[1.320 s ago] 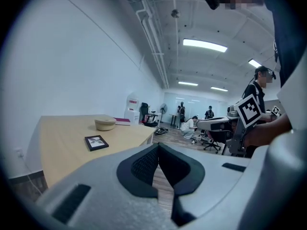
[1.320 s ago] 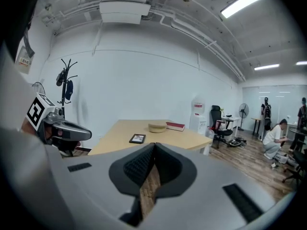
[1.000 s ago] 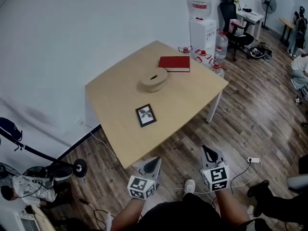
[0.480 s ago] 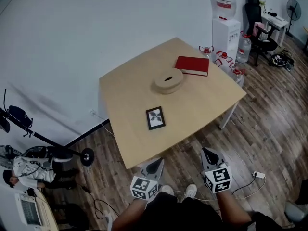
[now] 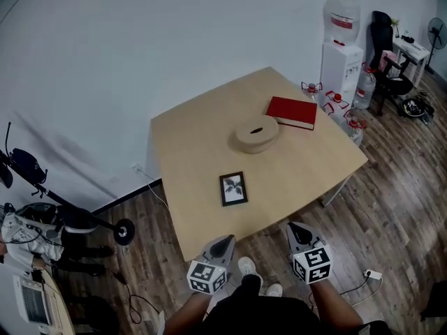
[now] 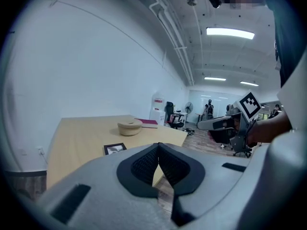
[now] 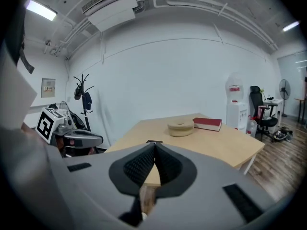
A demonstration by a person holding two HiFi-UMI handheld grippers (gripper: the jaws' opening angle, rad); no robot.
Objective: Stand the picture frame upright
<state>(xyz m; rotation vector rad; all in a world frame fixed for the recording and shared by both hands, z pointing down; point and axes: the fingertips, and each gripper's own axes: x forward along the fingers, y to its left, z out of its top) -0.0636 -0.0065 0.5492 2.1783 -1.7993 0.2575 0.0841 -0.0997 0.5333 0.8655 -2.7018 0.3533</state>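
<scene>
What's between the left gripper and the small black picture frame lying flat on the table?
Only bare light-wood tabletop lies between the left gripper and the black picture frame, which lies flat; the head view shows it.

Both my tools are the same build. The left tool (image 5: 225, 239) and right tool (image 5: 296, 227) each have a pale grey plastic shell that tapers to a point, with black trim at the tip. Each one carries a white cube (image 5: 207, 276) printed with black square markers. Seen up close, the pads (image 6: 141, 166) are black and finely ribbed, set in a rounded black collar, and there are a couple of black slots (image 6: 70, 199) in the shell. I'm wearing dark clothes (image 5: 258, 314) and white shoes (image 5: 246, 265).
</scene>
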